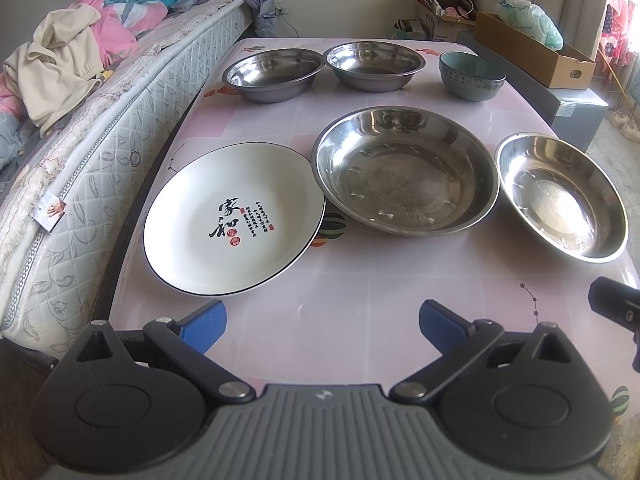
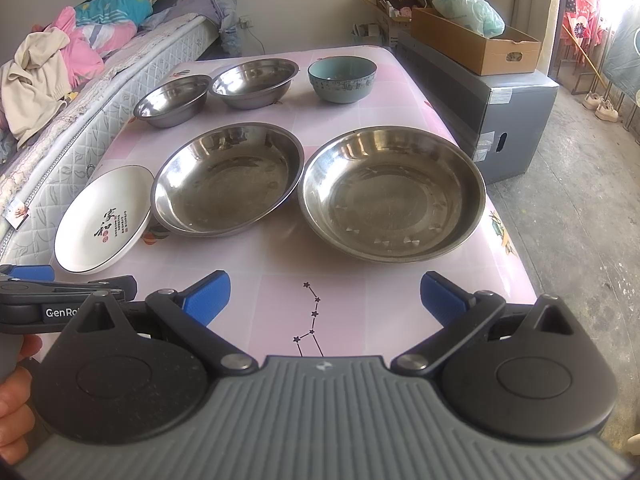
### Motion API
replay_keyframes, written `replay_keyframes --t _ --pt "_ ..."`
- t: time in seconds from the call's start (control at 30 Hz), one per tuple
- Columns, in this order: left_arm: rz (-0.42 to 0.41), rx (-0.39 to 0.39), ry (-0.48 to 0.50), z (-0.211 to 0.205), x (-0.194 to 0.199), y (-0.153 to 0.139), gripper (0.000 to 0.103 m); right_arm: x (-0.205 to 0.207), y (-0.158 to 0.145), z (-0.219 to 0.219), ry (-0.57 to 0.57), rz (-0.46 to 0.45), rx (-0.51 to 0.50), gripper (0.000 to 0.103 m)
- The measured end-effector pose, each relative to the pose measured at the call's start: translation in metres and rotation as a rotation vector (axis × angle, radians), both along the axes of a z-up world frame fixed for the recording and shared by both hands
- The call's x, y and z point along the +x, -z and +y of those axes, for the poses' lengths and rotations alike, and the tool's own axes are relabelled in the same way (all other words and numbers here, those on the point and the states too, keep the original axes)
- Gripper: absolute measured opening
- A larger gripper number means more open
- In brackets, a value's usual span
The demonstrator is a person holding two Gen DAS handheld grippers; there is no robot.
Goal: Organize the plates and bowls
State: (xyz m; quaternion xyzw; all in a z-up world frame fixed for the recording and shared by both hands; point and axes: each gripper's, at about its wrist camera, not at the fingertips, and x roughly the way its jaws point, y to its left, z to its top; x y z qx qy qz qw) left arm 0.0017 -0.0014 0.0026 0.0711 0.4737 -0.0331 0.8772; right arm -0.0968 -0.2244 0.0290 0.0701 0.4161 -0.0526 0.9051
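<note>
Hovering spread wide and empty over the near table edge, the left gripper point(image 1: 322, 328) and right gripper point(image 2: 325, 300) face three plates point(image 1: 406, 170) in front, three bowls point(image 1: 374, 65) behind, apparently awaiting stacking.

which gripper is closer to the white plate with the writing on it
Left. The left gripper hovers open just short of the white plate; the right gripper sits further right, facing the steel dish.

On the bench point(image 1: 360, 320), the large steel dish point(image 1: 404, 172) sits mid-front: plate point(image 1: 234, 220) just left, another steel dish point(image 1: 560, 196) right. Behind it stand two steel bowls point(image 1: 272, 74) point(image 1: 374, 65), with a ceramic bowl point(image 1: 471, 76) behind-right.
</note>
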Motion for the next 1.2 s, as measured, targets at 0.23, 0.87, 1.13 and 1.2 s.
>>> replay_keyframes --t 0.23,0.87,1.13,1.2 --pt "0.0 0.0 0.0 0.0 0.0 0.0 0.103 0.0 0.0 0.0 0.001 0.001 0.002 0.102" --pt "-0.041 0.031 -0.02 0.013 -0.001 -0.003 0.102 -0.013 -0.007 -0.003 0.01 -0.058 -0.022 0.102" --pt "-0.09 -0.011 -0.077 0.04 0.003 -0.02 0.102 -0.029 -0.028 -0.007 0.05 -0.127 -0.164 0.102" --pt "-0.096 -0.021 -0.088 0.049 0.002 -0.023 0.102 -0.035 -0.036 -0.007 0.056 -0.151 -0.18 0.102"
